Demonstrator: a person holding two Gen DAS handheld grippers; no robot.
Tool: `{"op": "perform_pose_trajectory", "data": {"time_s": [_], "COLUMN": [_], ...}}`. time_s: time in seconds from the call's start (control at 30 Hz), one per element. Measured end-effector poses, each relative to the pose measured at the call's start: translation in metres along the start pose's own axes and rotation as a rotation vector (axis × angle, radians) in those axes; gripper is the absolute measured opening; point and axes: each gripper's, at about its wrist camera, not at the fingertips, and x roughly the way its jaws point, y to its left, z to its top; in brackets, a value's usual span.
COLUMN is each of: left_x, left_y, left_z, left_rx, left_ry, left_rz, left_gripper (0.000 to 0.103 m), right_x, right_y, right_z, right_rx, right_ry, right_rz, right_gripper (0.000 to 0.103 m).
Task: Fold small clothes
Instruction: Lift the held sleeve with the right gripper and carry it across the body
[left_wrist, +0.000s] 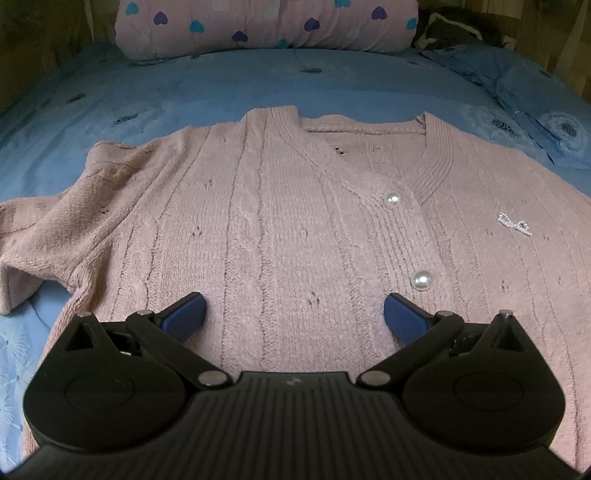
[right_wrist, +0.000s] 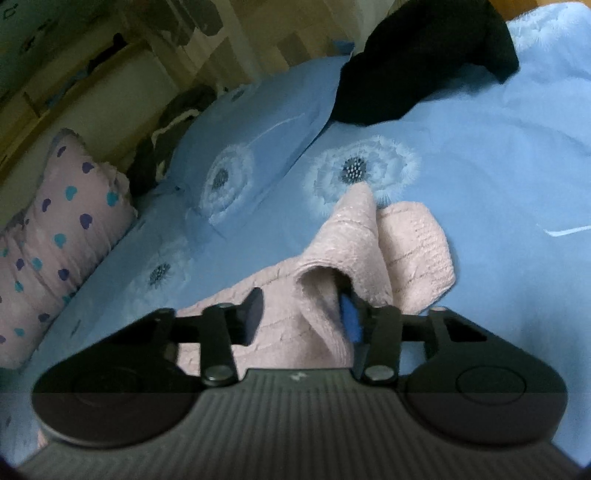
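Note:
A pink knit cardigan (left_wrist: 280, 229) with pearl buttons (left_wrist: 422, 280) lies flat, front up, on the blue bedsheet (left_wrist: 184, 85). Its left sleeve (left_wrist: 48, 236) spreads out to the left. My left gripper (left_wrist: 294, 314) hovers wide open and empty over the cardigan's lower front. In the right wrist view, my right gripper (right_wrist: 301, 314) has its fingers around a bunched fold of the cardigan's pink sleeve (right_wrist: 354, 251), lifted off the sheet. The pads hold cloth between them, with the right blue pad (right_wrist: 350, 317) partly hidden by the fold.
A pink pillow with blue and purple hearts (left_wrist: 266, 26) lies at the head of the bed. A blue dandelion-print pillow (right_wrist: 255, 147) and a black garment (right_wrist: 424, 62) lie at the right. A wooden wall stands behind.

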Motion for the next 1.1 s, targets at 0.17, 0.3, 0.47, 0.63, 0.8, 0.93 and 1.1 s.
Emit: {"op": "perform_pose_trajectory", "data": {"time_s": [0.17, 0.3, 0.47, 0.63, 0.8, 0.93, 1.1], "left_x": [0.000, -0.001, -0.001, -0.001, -0.002, -0.004, -0.008], "left_y": [0.000, 0.000, 0.000, 0.000, 0.001, 0.002, 0.003], "left_z": [0.001, 0.001, 0.002, 0.003, 0.004, 0.005, 0.005], "left_rx": [0.004, 0.004, 0.007, 0.006, 0.005, 0.004, 0.001], "left_ry": [0.003, 0.005, 0.009, 0.014, 0.021, 0.026, 0.028], "left_rz": [0.001, 0.001, -0.001, -0.005, -0.012, -0.026, -0.049], "left_gripper": [0.103, 0.103, 0.103, 0.103, 0.103, 0.103, 0.103], "right_x": [0.000, 0.001, -0.002, -0.008, -0.014, -0.021, -0.033], "right_y": [-0.001, -0.002, 0.001, 0.009, 0.017, 0.031, 0.048], "right_z": [0.000, 0.000, 0.000, 0.001, 0.002, 0.001, 0.000], "right_rx": [-0.001, 0.004, -0.021, -0.066, -0.095, -0.139, -0.183], "right_ry": [0.005, 0.013, -0.003, -0.034, -0.053, -0.077, -0.102], "right_rz": [0.003, 0.007, 0.036, 0.080, 0.145, 0.195, 0.255], "right_gripper": [0.027, 0.017, 0.010, 0.009, 0.009, 0.009, 0.009]}}
